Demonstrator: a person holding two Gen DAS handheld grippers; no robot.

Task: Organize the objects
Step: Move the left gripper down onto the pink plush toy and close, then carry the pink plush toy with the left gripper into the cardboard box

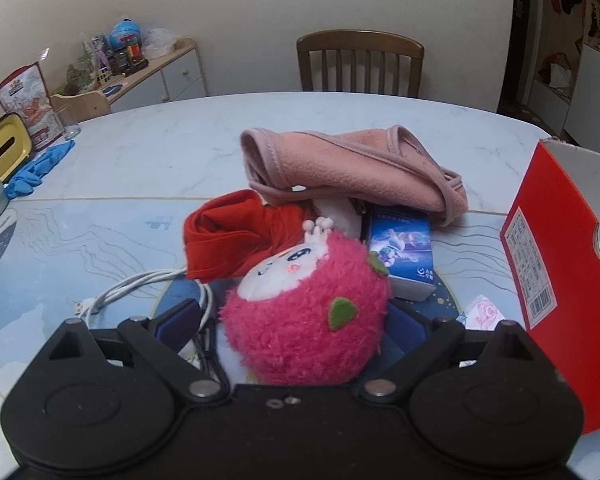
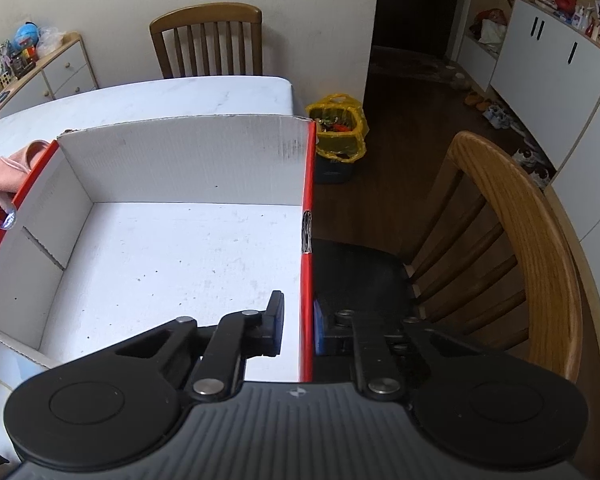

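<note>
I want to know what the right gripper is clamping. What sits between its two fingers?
The red box's side wall stands between the right gripper's fingers, in the right wrist view.

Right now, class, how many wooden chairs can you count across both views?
2: one chair behind the table's far edge, one chair right of the red box.

We are looking at a white marble-patterned table with a pale blue printed mat lying over its near part. Lying on it are a pink towel, a red cloth, a pink plush toy, a small blue box, a white cable and a red cardboard box. At its left edge we are seeing blue gloves, a glass and a yellow tissue box.
</note>
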